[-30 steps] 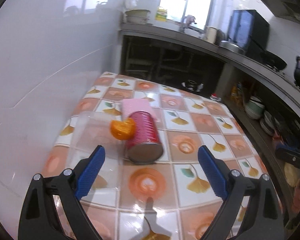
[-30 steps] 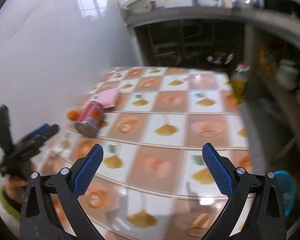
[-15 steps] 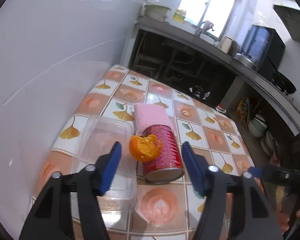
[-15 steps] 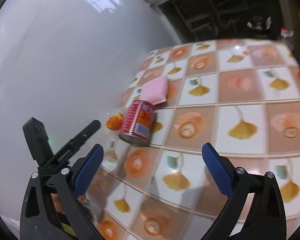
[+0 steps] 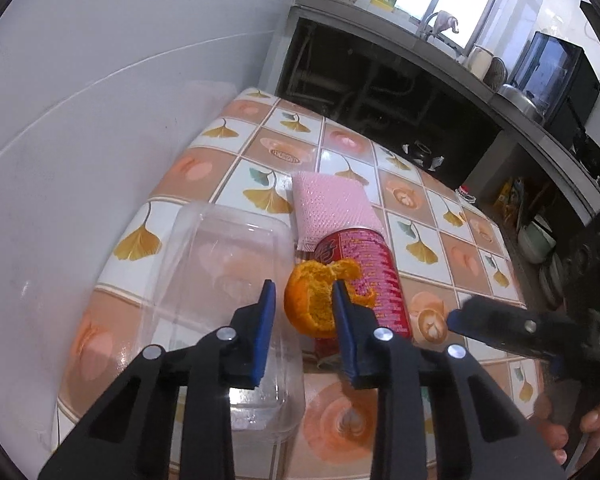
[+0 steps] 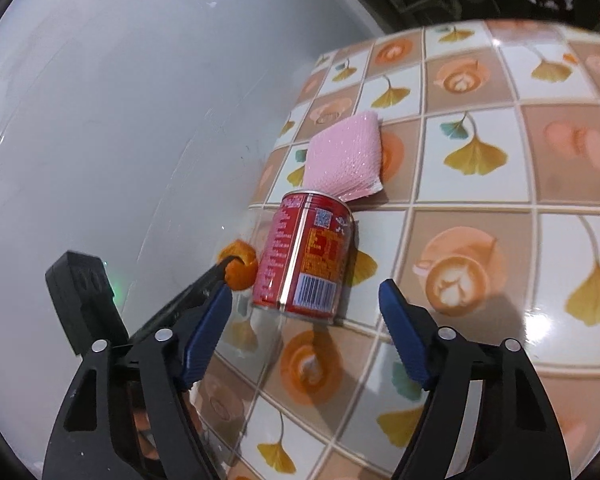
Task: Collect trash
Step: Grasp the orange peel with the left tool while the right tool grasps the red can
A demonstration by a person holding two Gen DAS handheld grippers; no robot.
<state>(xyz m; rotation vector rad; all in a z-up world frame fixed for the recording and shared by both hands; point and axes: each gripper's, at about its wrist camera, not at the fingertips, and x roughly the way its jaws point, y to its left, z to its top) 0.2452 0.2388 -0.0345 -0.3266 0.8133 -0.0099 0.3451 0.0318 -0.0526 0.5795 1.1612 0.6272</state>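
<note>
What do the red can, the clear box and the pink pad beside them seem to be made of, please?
Red can: probably metal with a glossy printed label; its rim shines silver.
Clear box: thin transparent plastic; the tiles show through.
Pink pad: likely a soft sponge or cloth with a glittery mesh texture.

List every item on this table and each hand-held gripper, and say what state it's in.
Orange peel: torn, between the left pads.
Red can: lying on its side.
Clear plastic tub: empty, on the table.
Pink sponge: flat, behind the can.
Left hand-held gripper: closing around the peel.
Right hand-held gripper: closing, nothing held.
</note>
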